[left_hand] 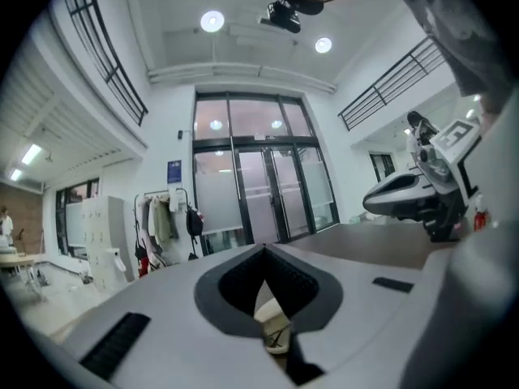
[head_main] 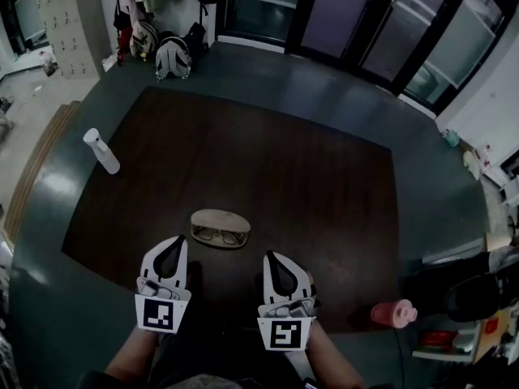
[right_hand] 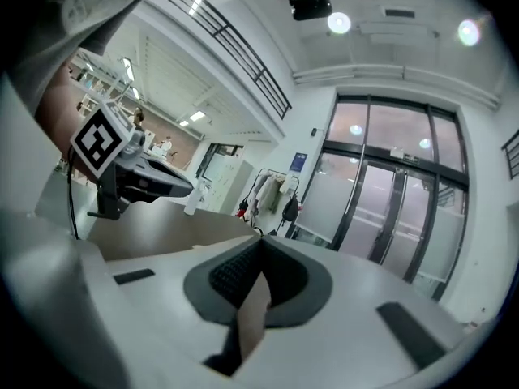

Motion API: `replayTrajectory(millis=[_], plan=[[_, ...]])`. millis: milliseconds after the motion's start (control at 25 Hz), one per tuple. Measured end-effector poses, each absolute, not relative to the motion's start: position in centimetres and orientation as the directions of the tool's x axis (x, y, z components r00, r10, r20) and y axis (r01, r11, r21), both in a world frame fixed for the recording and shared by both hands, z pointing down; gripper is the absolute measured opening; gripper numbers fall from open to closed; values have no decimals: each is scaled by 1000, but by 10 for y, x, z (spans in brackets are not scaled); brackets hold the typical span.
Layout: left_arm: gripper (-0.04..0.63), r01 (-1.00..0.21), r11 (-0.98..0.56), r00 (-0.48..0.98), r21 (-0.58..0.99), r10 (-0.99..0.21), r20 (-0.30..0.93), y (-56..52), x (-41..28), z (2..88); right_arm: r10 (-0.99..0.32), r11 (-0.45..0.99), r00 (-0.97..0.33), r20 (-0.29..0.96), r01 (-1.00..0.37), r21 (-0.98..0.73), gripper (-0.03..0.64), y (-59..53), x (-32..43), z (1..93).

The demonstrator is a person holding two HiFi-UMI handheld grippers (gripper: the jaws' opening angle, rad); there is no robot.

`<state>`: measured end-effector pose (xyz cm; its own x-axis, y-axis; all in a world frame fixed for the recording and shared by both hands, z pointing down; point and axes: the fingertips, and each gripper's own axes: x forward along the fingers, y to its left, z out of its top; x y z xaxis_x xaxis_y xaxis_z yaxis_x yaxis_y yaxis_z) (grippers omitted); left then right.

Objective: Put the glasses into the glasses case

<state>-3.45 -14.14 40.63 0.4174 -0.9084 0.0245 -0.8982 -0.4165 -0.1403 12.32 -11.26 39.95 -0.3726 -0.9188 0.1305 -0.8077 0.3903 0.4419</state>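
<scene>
Two units: left gripper (head_main: 175, 241), right gripper (head_main: 272, 258), fingers (left_hand: 146, 298) pressed together, empty, 6 o'clock. Glasses (head_main: 219, 236) touching case (head_main: 217, 217), 12 o'clock on worktop (head_main: 316, 177), evidently awaiting pickup.

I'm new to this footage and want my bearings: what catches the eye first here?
The beige case lies at the middle of the dark table, with the glasses right at its near side. Nearer the person, the left gripper and right gripper point toward them, both shut and empty.
</scene>
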Motion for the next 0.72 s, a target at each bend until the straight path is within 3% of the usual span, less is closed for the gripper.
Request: replayTrajectory(millis=[120,520,720], plan=[[3,-896,-410,408,-172,-912,46,-130,-29,409,-919,386,-384,89,-837,388,-12,-103,141,394],[3,-929,-366,362,-57,-930,63,-98,-37,380,-923,366,-385,-10,-884,291,-12,-76,148,387],[3,-917,-400,400,-2,-916,18,-72,-30,365,-930,358,-368,24,-885,296,-12,-60,137,383]])
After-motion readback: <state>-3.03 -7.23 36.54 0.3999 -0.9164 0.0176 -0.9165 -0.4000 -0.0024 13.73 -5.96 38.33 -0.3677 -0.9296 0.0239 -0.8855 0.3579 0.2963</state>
